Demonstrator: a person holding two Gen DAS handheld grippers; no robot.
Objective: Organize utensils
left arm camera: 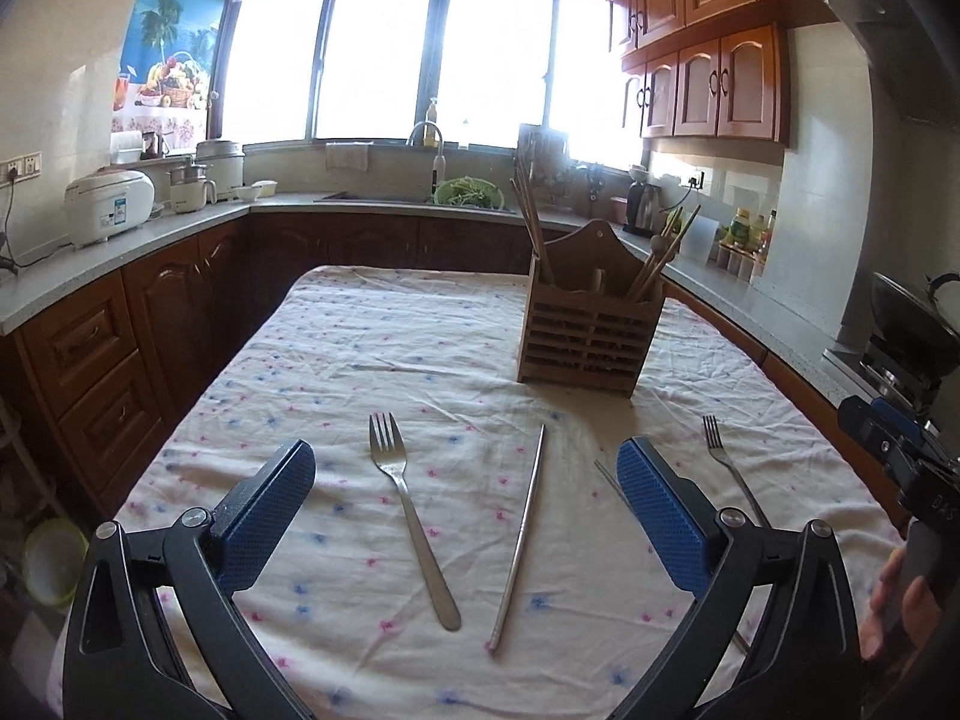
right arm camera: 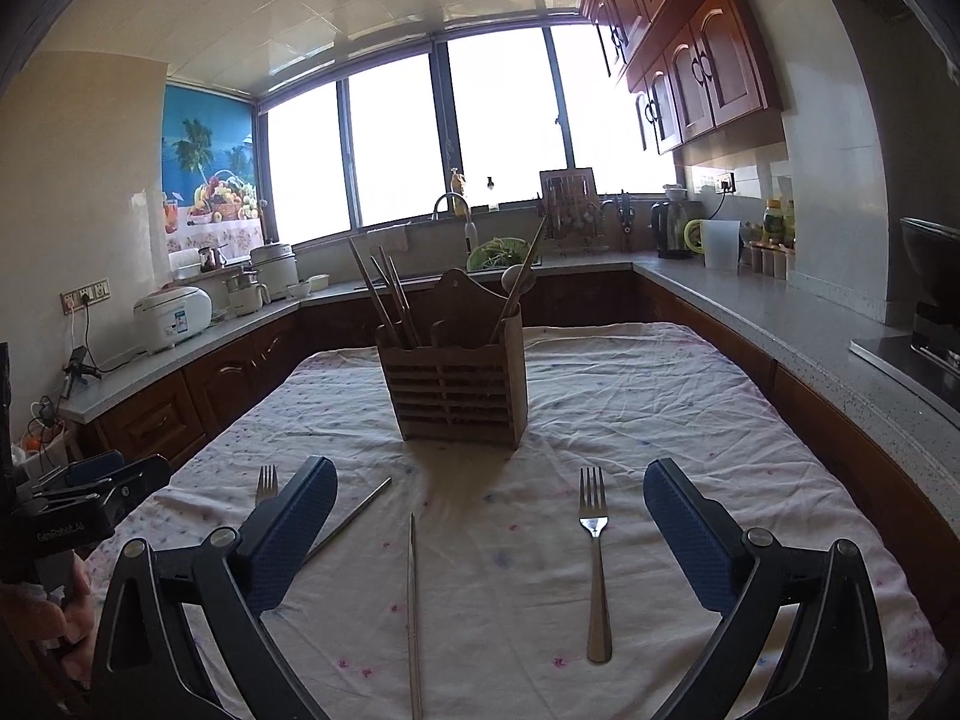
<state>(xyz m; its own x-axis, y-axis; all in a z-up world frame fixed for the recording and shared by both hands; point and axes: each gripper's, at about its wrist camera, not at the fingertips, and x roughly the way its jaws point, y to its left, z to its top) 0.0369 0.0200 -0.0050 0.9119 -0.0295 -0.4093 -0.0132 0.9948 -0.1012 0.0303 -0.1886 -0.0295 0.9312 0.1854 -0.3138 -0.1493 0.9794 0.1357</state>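
A wooden slatted utensil holder (left arm camera: 591, 324) stands on the clothed table and holds wooden chopsticks and a spoon; it also shows in the right wrist view (right arm camera: 459, 396). In the left wrist view a steel fork (left arm camera: 411, 516) and a steel chopstick (left arm camera: 519, 540) lie between my open left gripper's (left arm camera: 465, 480) fingers; a second fork (left arm camera: 729, 468) lies to the right. In the right wrist view my open right gripper (right arm camera: 489, 498) hovers over a chopstick (right arm camera: 413, 612) and a fork (right arm camera: 596, 564). Another chopstick (right arm camera: 354, 516) and fork (right arm camera: 267, 483) lie left, partly hidden by the left finger.
The table (right arm camera: 660, 396) wears a white flowered cloth. Grey counters (left arm camera: 120, 240) with brown cabinets run around it. A rice cooker (left arm camera: 108, 204), a sink with a green bowl (left arm camera: 468, 192), a kettle (right arm camera: 669, 228) and a stove with a wok (left arm camera: 912, 324) stand there.
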